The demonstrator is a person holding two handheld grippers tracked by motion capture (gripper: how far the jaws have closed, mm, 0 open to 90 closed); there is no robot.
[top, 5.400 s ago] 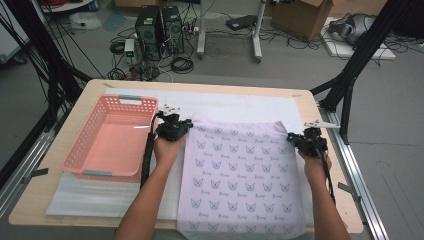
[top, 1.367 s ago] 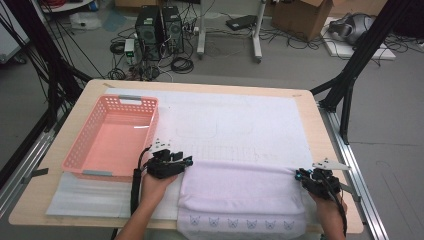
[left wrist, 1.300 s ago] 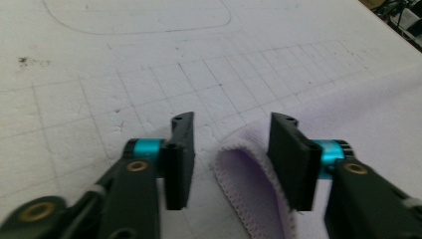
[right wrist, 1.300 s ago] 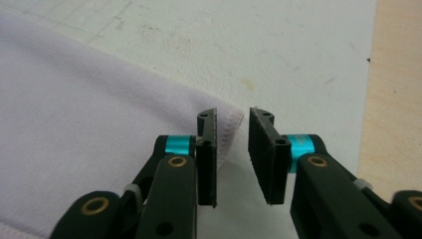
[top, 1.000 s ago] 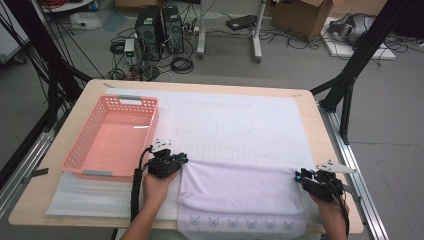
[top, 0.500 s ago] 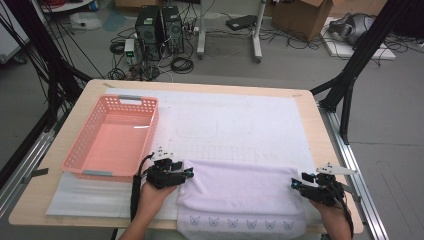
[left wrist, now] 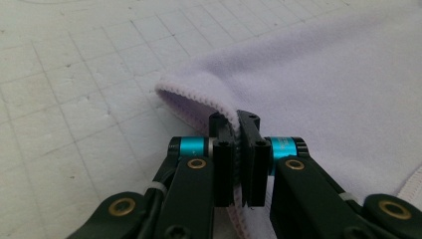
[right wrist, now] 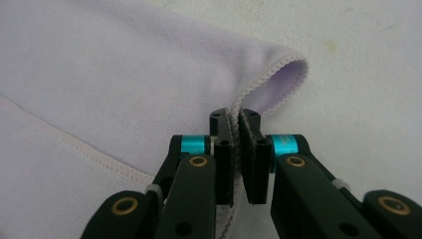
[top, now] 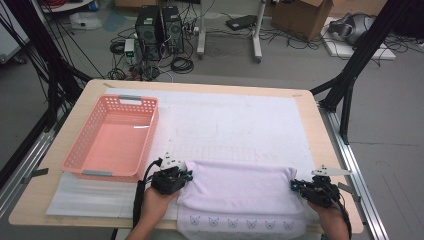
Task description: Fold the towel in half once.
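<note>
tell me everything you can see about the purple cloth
The cloth is pale lilac, soft and fleecy-looking, with stitched hems. It lies folded over on the white mat at the near edge of the table, its plain side up; a strip along the near edge shows a row of small butterfly-like prints. The left hand-held gripper is shut on its left folded corner and the right hand-held gripper on its right one, each pinching the hem, the corners lifted into small loops.
</note>
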